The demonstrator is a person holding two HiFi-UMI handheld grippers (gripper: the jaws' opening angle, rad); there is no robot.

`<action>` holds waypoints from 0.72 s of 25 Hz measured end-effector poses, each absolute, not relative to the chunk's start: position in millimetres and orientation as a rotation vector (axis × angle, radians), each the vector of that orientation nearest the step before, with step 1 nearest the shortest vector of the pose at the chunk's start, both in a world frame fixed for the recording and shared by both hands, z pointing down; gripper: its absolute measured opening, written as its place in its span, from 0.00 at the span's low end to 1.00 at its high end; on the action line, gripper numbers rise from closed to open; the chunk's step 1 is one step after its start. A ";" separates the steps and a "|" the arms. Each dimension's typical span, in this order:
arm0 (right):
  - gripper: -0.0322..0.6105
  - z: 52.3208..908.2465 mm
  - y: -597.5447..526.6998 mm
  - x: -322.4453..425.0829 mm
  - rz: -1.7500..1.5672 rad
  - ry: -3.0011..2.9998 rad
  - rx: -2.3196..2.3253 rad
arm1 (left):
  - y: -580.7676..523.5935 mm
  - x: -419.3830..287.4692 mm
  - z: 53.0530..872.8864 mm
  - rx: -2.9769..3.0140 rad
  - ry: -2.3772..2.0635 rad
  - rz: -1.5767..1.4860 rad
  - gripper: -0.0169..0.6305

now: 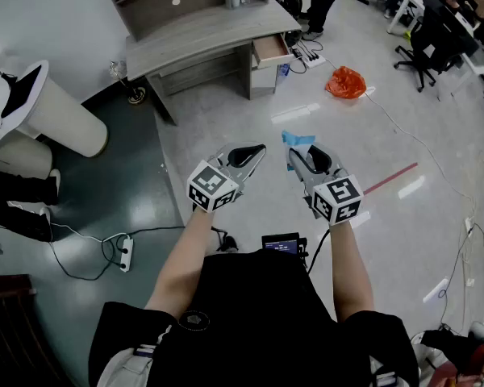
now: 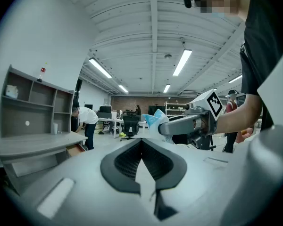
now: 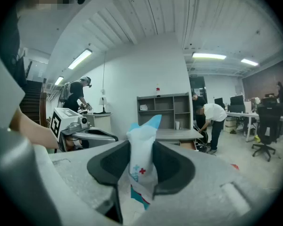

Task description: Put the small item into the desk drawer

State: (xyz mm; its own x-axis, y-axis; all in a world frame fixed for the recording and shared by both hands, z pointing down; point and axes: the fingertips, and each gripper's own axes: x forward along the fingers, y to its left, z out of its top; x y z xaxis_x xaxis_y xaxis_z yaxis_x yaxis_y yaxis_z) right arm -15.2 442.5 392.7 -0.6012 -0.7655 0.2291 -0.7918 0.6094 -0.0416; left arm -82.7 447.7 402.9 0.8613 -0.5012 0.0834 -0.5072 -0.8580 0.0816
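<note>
Your own black-clad torso and forearms fill the bottom of the head view. Beyond them you hold both claws out side by side, well short of the table. Your right claw is clamped on the small item, a white and blue packet whose top pokes out toward the table. Your left claw carries nothing. At the table's right end the drawer stands pulled out, so I judge that the carry and the drop are what remain.

In the left gripper view, the left claw has its pads pressed together with nothing between them, probably kept spare for the drawer front. The table sits off to the left, and the small item shows farther from it.

In the right gripper view, the right claw pinches the small item upright at its middle, which keeps it from flopping. Beyond it are the table and the open drawer, and another person bends beside the table.
</note>
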 end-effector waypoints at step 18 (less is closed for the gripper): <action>0.29 396.3 442.8 -9.7 0.264 -2.679 1.294 | 450.2 -77.5 413.0 2.920 -0.799 0.123 0.03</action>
